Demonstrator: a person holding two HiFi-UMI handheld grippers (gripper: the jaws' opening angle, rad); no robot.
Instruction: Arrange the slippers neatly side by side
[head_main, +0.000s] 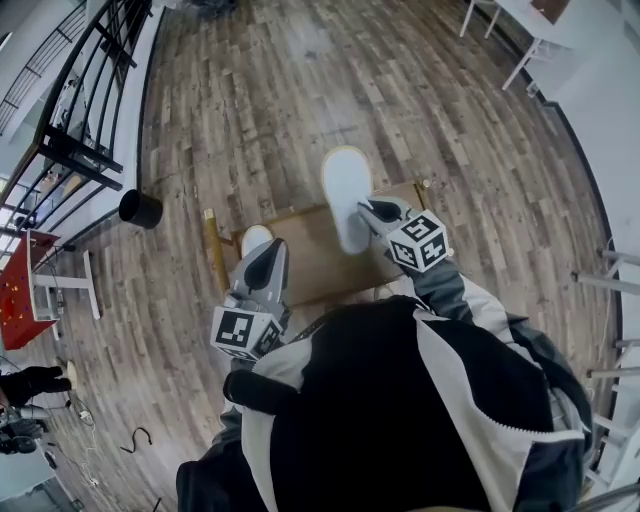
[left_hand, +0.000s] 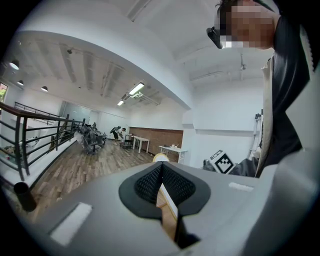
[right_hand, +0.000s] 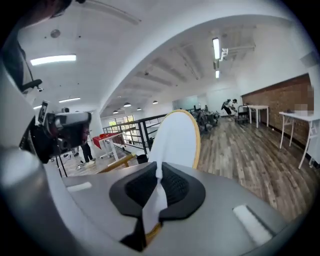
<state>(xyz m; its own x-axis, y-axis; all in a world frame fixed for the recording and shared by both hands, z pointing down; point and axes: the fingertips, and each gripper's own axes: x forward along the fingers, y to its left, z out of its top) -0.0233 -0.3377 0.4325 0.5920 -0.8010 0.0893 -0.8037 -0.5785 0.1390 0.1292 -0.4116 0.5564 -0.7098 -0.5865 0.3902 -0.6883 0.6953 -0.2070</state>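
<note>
The right slipper is white, with a tan-yellow rim round its sole. The left slipper is white too. The left gripper and right gripper are grey with black meshed pads, and each carries a cube of black-and-white square markers. Under them is a tan board on a floor of mottled brown planks. At left are a black bin, a black railing and a red table. Nearest is a black jacket with pale grey panels.
</note>
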